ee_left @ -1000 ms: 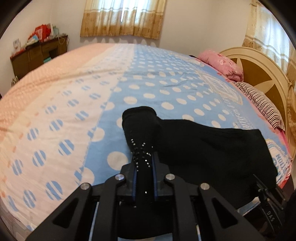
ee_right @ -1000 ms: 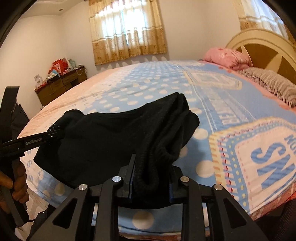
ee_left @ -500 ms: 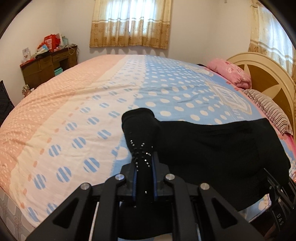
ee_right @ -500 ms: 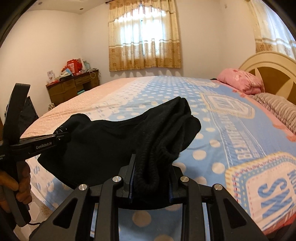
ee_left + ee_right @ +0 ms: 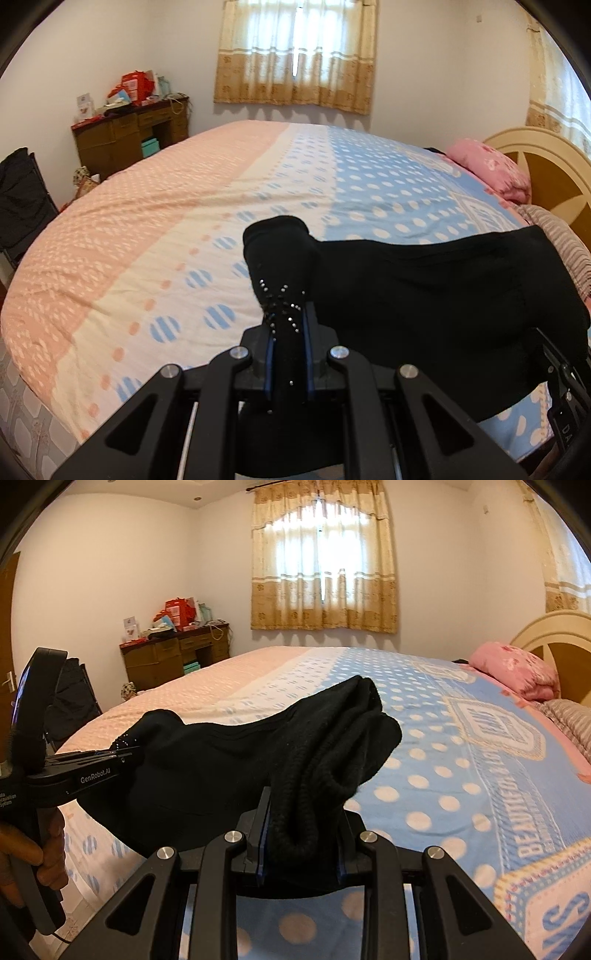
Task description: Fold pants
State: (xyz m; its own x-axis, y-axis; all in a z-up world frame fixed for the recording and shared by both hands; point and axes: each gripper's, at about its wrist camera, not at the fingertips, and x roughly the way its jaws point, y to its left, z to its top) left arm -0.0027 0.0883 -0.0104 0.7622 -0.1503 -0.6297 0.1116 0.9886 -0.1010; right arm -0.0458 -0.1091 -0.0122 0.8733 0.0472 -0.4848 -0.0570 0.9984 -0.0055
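Observation:
The black pants (image 5: 424,295) hang stretched in the air between both grippers, above the near edge of the bed. My left gripper (image 5: 288,325) is shut on one end with small rhinestones. My right gripper (image 5: 303,819) is shut on the other end, a bunched thick knit part (image 5: 332,746). In the right wrist view the left gripper (image 5: 122,757) shows at the left, held by a hand, with the pants (image 5: 207,768) spanning between. The right gripper's body shows at the lower right edge of the left wrist view.
The bed (image 5: 155,236) has a pink, cream and blue dotted cover. A pink pillow (image 5: 491,173) and a striped pillow (image 5: 565,240) lie by the round headboard (image 5: 550,173). A wooden desk (image 5: 129,136) with clutter stands by the far wall. A dark chair (image 5: 22,203) stands at left.
Both grippers have risen with the pants, which now hang higher over the bed. More of the room and window shows. The grips have not changed.

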